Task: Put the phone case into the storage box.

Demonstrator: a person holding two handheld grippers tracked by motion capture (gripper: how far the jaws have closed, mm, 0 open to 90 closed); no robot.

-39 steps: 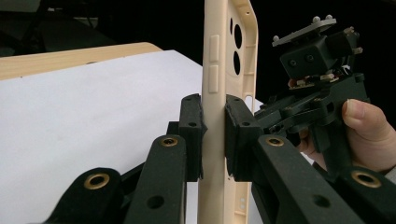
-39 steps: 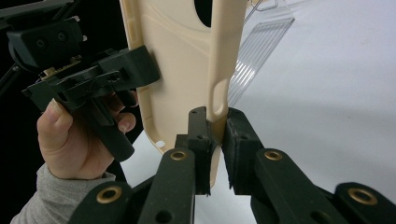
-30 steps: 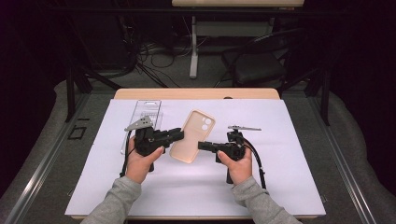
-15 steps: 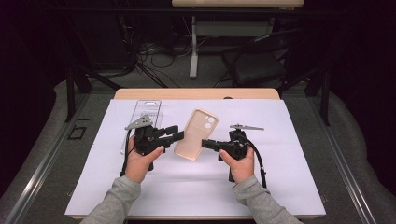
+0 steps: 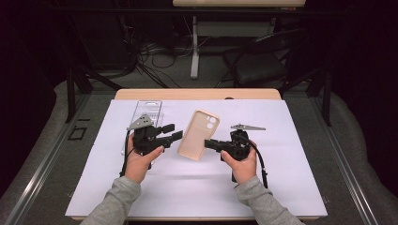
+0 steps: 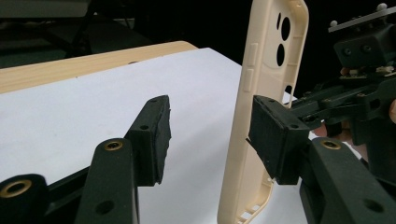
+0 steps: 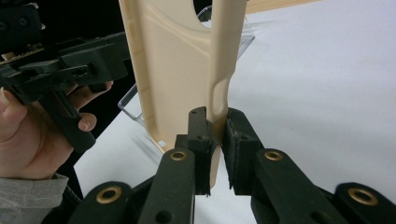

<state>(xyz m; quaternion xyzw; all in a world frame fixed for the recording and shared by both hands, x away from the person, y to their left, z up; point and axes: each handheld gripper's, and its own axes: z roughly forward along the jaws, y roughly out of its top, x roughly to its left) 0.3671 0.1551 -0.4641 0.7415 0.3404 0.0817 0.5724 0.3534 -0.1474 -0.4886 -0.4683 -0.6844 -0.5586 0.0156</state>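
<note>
Left gripper (image 5: 170, 131) stands with its jaws apart, and they have just been opening; in the left gripper view one pad (image 6: 156, 135) is clear of the phone case (image 5: 199, 134) and the other pad (image 6: 276, 140) sits just beside the case's edge, so the case lies between them without being pressed from both sides. A hand (image 5: 137, 159) holds this gripper over the left half of the white sheet (image 5: 291, 187) that covers the table (image 5: 141, 93).

Behind it, near the sheet's far left corner, lies a clear plastic tray (image 5: 146, 108) (whether anything is in it I cannot tell).

The case is cream, lifted off the sheet near its middle, tilted, with its camera cut-outs at the far end.

Right gripper (image 5: 209, 143) pinches the case's near right edge: the right gripper view shows both pads (image 7: 239, 140) closed narrowly on the rim. That view also shows the case's hollow inside and the tray's corner behind it, which the high view does not make plain. The left gripper view shows the side-button bumps on the case's edge and the other gripper beyond it.
</note>
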